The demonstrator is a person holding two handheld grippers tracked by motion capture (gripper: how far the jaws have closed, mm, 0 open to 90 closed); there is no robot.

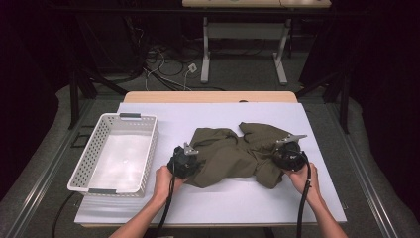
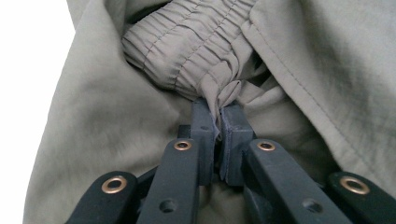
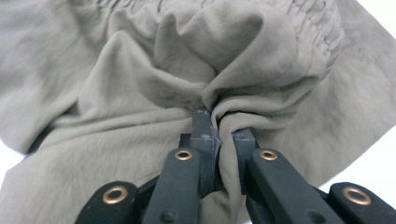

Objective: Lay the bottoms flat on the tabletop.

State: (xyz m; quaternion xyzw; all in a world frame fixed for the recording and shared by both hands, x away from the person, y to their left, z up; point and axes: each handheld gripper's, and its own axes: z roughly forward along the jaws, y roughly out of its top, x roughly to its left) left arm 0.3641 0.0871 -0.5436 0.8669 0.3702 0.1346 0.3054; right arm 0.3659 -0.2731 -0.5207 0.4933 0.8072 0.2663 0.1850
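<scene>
An olive-green garment (image 1: 233, 153) with an elastic waistband lies crumpled in the middle of the white table cover (image 1: 223, 198). My left gripper (image 1: 184, 161) sits at its left edge, and my right gripper (image 1: 288, 156) at its right edge. In the left gripper view the jaws (image 2: 218, 122) are shut on a pinch of the garment (image 2: 116, 116) just below the gathered waistband (image 2: 187, 42). In the right gripper view the jaws (image 3: 218, 133) are shut on a bunched fold of the garment (image 3: 140, 107).
A white perforated basket (image 1: 94, 148) stands on the left part of the table, with nothing inside it. The person's forearms come in from the front edge. A pale desk (image 1: 247, 4) and loose cables (image 1: 168, 64) lie on the floor beyond the table.
</scene>
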